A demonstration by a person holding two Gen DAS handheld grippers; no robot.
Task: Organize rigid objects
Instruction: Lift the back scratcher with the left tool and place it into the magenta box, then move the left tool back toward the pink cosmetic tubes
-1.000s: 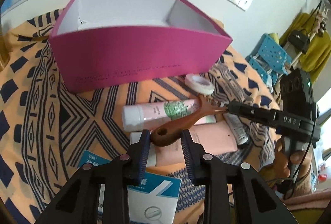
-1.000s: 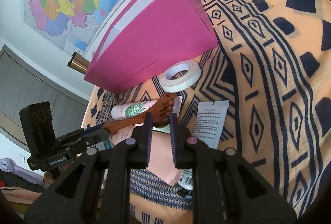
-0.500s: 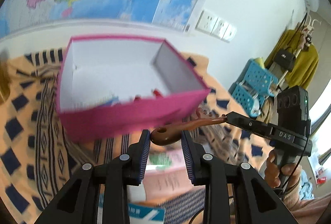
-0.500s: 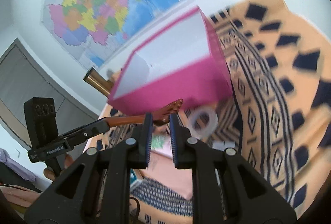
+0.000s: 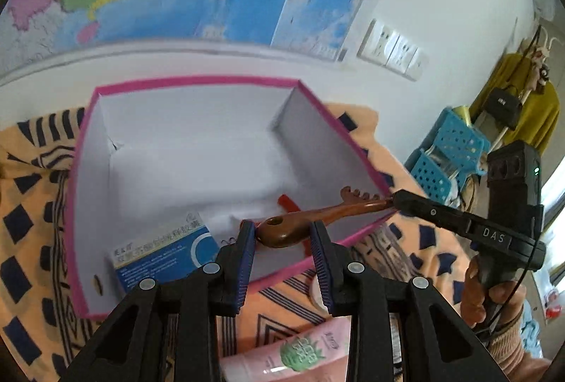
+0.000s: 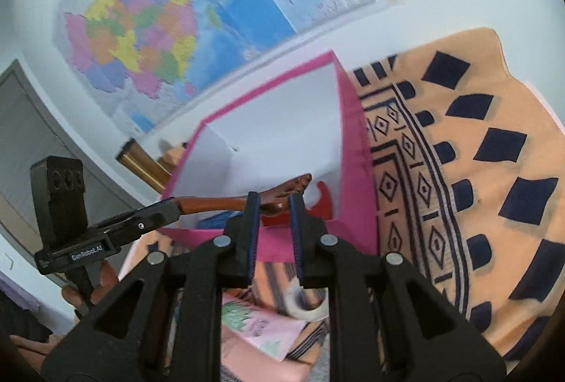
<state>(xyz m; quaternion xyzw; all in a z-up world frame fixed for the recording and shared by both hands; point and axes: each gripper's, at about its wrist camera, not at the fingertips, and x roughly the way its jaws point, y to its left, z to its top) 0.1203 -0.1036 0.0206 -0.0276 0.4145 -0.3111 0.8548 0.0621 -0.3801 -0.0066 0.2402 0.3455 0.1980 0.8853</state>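
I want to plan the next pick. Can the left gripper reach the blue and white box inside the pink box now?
Probably not yet. The left gripper is shut on the wooden back scratcher, which the right gripper also holds. The blue and white box lies uncovered in the open-topped pink box.

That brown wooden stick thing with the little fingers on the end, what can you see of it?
It is a wooden back scratcher, glossy reddish-brown. One end is a rounded knob with a hole, the other a small claw of carved fingers. It hangs level in the air above the open pink box. The left gripper has the knob end between its fingers, and the right gripper holds the claw end. It touches nothing else that shows.
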